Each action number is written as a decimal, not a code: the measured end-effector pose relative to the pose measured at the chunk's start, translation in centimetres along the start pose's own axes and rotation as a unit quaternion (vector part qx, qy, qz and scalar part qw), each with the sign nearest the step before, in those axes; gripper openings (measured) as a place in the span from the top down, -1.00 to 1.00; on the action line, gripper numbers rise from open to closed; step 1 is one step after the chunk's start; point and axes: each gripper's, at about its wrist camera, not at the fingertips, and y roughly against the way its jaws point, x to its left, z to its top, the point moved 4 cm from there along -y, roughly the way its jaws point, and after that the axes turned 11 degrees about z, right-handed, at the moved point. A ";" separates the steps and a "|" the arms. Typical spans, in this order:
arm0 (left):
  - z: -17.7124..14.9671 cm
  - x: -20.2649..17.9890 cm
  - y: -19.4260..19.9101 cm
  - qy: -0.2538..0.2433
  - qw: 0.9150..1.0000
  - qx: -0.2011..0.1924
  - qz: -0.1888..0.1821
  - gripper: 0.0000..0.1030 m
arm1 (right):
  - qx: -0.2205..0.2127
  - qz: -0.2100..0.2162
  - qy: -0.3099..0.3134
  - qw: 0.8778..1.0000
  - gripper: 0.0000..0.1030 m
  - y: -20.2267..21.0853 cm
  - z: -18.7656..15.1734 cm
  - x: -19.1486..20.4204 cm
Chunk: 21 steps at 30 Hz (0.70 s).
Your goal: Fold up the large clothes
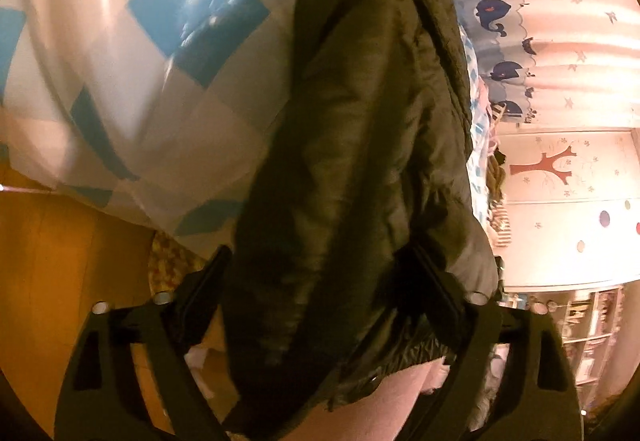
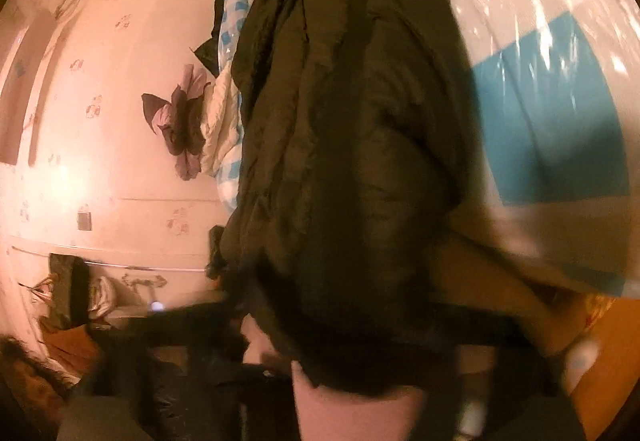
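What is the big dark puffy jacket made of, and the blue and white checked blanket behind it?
The dark puffy jacket looks like thin, slightly glossy synthetic shell over padding: it shows a soft sheen, fine crinkles and quilted bulges. The blue and white checked blanket seems to lie under clear plastic film, judging by bright streaky glare; its own fabric is hard to tell.

Blue-and-white checked bedding (image 1: 132, 89) under a dark padded jacket (image 1: 360, 161)
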 end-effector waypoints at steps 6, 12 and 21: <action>-0.1 -3.8 3.2 -0.006 0.999 -0.031 0.018 0.87 | -0.041 0.014 0.055 0.998 0.77 0.6 -0.4 3.7; -0.8 -9.8 10.4 -0.060 0.994 -0.085 -0.018 0.90 | -0.082 0.069 0.111 0.988 0.79 3.4 -1.3 9.7; -5.9 -7.8 14.1 -0.051 0.995 -0.073 -0.042 0.90 | -0.124 0.127 0.119 0.977 0.79 8.7 -8.0 11.6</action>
